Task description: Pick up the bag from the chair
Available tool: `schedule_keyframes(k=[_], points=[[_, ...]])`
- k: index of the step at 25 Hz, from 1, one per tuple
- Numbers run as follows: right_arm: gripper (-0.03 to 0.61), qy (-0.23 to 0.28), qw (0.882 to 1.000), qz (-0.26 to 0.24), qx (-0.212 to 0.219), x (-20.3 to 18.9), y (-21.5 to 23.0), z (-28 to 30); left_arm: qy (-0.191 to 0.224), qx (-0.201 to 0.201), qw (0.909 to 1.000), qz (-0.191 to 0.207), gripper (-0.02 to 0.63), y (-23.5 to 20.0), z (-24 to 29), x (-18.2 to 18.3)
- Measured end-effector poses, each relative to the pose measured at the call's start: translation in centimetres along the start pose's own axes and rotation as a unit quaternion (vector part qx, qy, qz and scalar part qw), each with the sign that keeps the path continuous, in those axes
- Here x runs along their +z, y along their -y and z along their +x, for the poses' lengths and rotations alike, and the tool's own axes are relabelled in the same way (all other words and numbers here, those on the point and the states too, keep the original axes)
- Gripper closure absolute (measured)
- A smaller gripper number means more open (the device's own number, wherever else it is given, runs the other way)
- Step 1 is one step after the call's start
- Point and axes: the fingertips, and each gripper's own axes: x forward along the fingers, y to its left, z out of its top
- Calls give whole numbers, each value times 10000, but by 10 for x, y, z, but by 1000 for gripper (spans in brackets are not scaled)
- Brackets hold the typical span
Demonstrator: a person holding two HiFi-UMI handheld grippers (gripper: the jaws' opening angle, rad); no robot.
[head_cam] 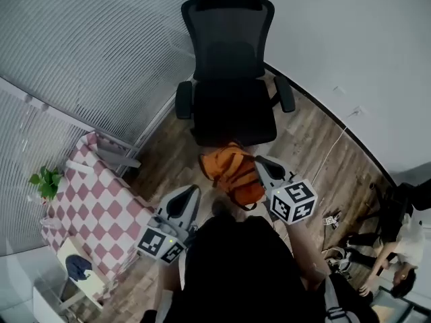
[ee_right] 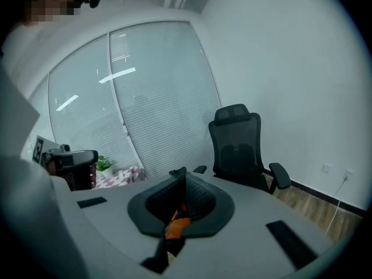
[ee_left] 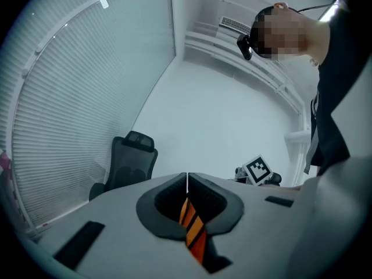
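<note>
now off the office chair [head_cam: 229, 59], the orange backpack [head_cam: 232, 173] hangs pinched by left gripper [head_cam: 194, 190] and right gripper [head_cam: 260, 161]; next, hold firm.

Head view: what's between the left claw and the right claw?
The orange bag hangs between the left claw and the right claw, in front of the black chair, as the head view shows. Both are shut on it.
</note>
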Motion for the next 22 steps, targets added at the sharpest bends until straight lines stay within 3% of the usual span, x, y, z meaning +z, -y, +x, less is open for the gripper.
schedule_keyframes(k=[5, 10, 16, 22], points=[[557, 95, 9997, 178, -143, -18, 6, -58, -175, -372, 9991, -67, 580, 49, 25, -10], [557, 269, 9993, 3, -256, -27, 23, -122, -320, -637, 9974, 47, 580, 102, 39, -27], [557, 678, 9973, -258, -75, -14, 24, -188, -395, -703, 9966, 175, 580, 155, 43, -44], [557, 960, 9941, -447, -223, -13, 33, -250, -440, -583, 9969, 290, 580, 193, 33, -67]])
